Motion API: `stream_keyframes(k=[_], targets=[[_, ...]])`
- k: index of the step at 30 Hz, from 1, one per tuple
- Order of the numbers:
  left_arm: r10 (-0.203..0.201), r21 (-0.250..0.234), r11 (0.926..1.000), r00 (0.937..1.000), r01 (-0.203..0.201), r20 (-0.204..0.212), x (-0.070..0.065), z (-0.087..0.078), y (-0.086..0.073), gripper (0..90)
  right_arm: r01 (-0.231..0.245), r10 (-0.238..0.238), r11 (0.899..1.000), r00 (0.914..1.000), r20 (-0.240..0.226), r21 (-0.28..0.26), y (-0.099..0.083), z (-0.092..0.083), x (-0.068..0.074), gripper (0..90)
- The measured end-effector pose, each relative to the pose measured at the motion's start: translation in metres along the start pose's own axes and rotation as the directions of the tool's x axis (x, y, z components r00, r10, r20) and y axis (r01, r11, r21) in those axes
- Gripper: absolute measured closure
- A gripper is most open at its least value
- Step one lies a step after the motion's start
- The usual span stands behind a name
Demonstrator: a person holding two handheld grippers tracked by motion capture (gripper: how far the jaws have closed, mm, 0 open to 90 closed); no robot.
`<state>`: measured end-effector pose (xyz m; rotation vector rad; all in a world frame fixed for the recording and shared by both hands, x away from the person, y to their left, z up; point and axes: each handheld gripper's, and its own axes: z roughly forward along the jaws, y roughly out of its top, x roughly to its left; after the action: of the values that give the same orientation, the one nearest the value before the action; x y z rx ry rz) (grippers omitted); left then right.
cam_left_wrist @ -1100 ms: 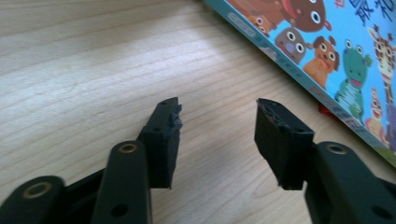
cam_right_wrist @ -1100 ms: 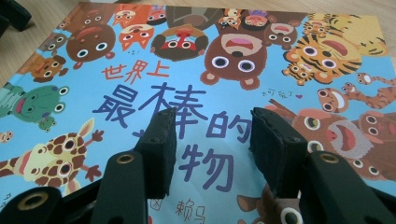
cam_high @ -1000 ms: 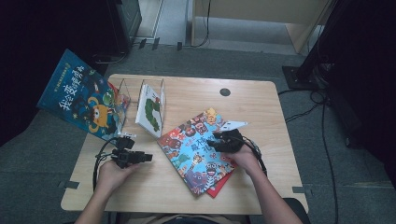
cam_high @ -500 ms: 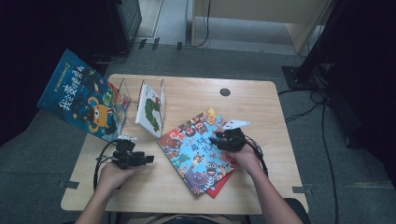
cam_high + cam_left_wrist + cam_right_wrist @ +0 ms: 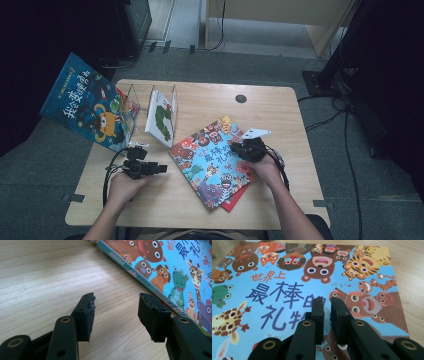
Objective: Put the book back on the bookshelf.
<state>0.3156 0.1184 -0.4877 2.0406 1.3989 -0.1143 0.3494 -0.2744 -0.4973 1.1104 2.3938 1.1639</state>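
Observation:
A picture book with a blue cover full of cartoon animals (image 5: 212, 157) lies slanted on the wooden table (image 5: 200, 210), over a red book (image 5: 235, 197). My right gripper (image 5: 236, 149) hovers over the cover (image 5: 287, 277). Its jaws (image 5: 327, 301) have just been closing and stand almost together with nothing between them. My left gripper (image 5: 159, 168) rests low over bare wood left of the book. It (image 5: 116, 300) is open and empty, and its jaws have just closed a little. The book's spine edge (image 5: 150, 282) runs just beyond its right fingertip.
A clear stand (image 5: 161, 117) at the back left holds a white book with a green caterpillar. A large dark-blue book (image 5: 87, 105) leans off the table's left corner. A black grommet (image 5: 241, 98) sits near the far edge. Cables trail from both grippers.

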Motion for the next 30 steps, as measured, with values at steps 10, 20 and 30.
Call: stream_keyframes(k=[10, 20, 30], targets=[[0.007, -0.03, 0.9995, 0.9994, -0.006, 0.032, -0.006, 0.003, 0.006, 63.0, -0.02, 0.021, 1.0, 0.999, 0.04, -0.007, -0.006, -0.01, -0.007, 90.0], [0.021, 0.008, 0.9997, 0.9981, -0.022, 0.057, -0.007, 0.013, 0.012, 75.1, -0.033, 0.034, 0.999, 0.9964, 0.078, -0.007, -0.015, -0.019, -0.014, 90.0], [-0.013, 0.01, 0.9999, 0.9964, 0.013, 0.084, -0.005, 0.019, 0.016, 75.5, -0.073, 0.074, 0.997, 0.9895, 0.124, -0.011, -0.024, -0.029, -0.023, 89.2]])
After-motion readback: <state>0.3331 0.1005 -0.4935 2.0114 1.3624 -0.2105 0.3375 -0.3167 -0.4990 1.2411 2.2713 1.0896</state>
